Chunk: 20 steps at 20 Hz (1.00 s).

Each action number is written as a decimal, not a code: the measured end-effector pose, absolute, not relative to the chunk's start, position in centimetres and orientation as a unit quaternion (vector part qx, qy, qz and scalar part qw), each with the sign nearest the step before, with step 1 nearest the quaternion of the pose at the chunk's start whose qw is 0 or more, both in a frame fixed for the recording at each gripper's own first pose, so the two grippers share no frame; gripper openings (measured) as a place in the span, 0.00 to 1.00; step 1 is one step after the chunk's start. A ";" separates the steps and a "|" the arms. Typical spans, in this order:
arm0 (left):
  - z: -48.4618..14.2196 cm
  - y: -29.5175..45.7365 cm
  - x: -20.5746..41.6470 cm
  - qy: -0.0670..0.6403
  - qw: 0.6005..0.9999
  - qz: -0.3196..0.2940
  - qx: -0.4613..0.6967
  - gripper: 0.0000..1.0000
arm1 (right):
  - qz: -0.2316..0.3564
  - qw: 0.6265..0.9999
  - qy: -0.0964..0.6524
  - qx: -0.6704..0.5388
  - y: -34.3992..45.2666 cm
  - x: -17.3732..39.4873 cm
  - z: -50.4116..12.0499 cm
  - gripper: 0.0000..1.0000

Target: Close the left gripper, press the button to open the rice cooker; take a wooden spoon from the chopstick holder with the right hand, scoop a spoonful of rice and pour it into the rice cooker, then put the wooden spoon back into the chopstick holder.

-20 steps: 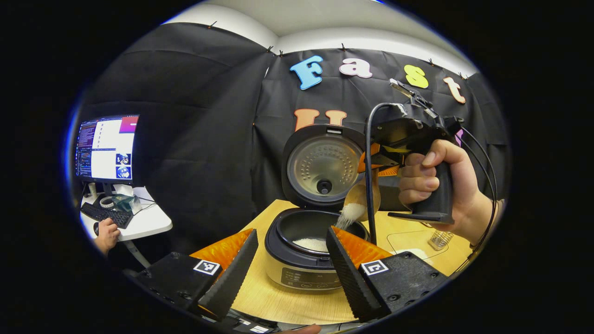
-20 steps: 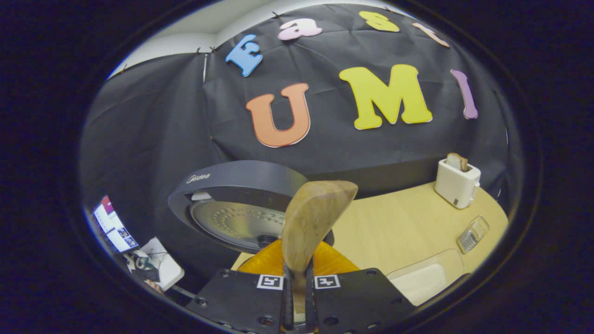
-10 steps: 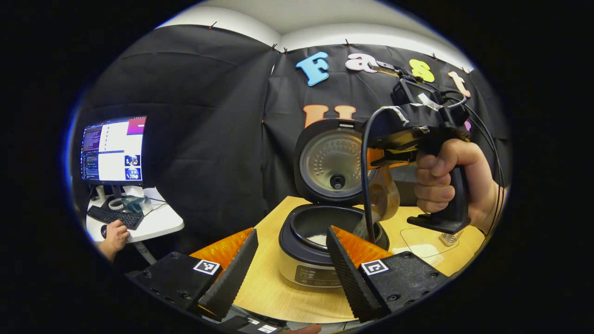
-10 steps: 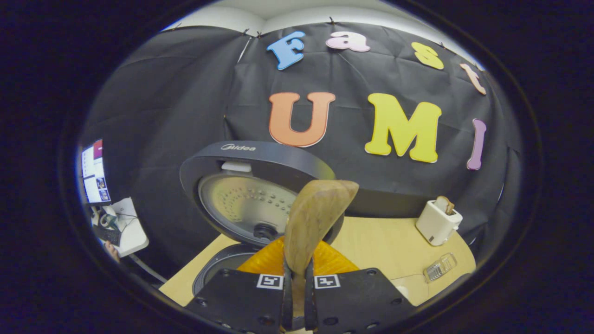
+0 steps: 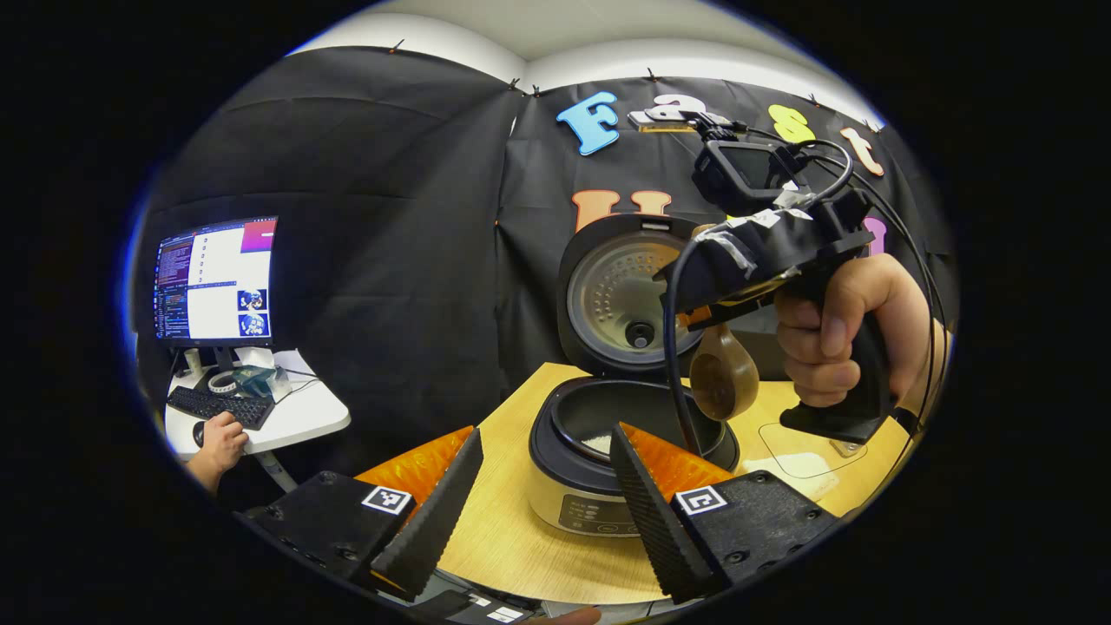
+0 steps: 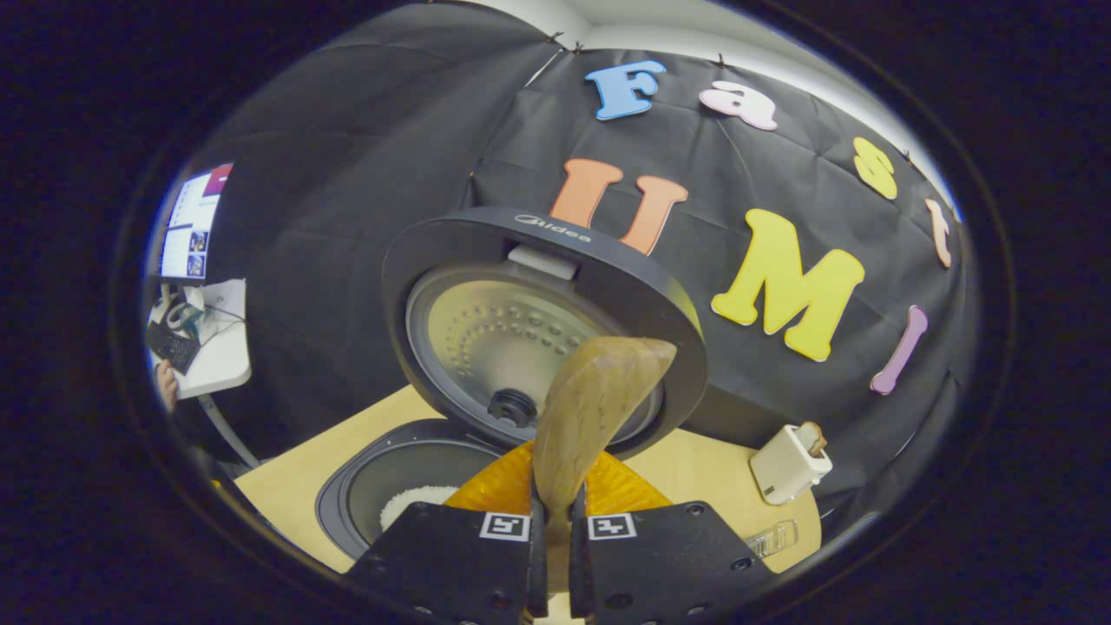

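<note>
1. The left gripper view looks from low at the bench's (image 5: 512, 547) near edge toward the open rice cooker (image 5: 608, 451), close by.
2. The right gripper view sits above the rice cooker (image 6: 408, 486), tilted, facing its raised lid (image 6: 521, 330).
3. Both views share the cooker and bench (image 6: 694, 469).

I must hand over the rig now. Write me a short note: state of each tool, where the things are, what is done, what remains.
Left tool: open, in front of the rice cooker.
Right tool: shut on the wooden spoon, held above the open pot; the bowl looks empty in the left gripper view.
Done: lid open, rice in the pot.
Left: put the spoon back into the chopstick holder.
</note>
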State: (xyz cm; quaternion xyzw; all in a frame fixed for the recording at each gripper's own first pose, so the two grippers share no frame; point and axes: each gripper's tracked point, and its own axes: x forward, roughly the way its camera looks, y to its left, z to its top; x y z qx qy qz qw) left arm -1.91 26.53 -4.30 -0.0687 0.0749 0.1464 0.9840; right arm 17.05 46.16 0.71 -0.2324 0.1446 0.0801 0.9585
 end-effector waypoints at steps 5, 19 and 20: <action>-3.8 25.7 -1.5 0.070 0.985 0.145 -0.065 0.95 | 0.075 0.958 0.135 -0.240 44.3 16.7 1.8 0.10; -0.8 19.7 -0.7 0.042 0.994 0.092 -0.050 0.94 | 0.018 0.978 0.131 -0.159 28.1 16.4 6.6 0.10; -0.7 19.6 -0.7 0.040 0.994 0.093 -0.046 0.95 | 0.010 0.979 0.130 -0.156 26.5 16.6 6.8 0.09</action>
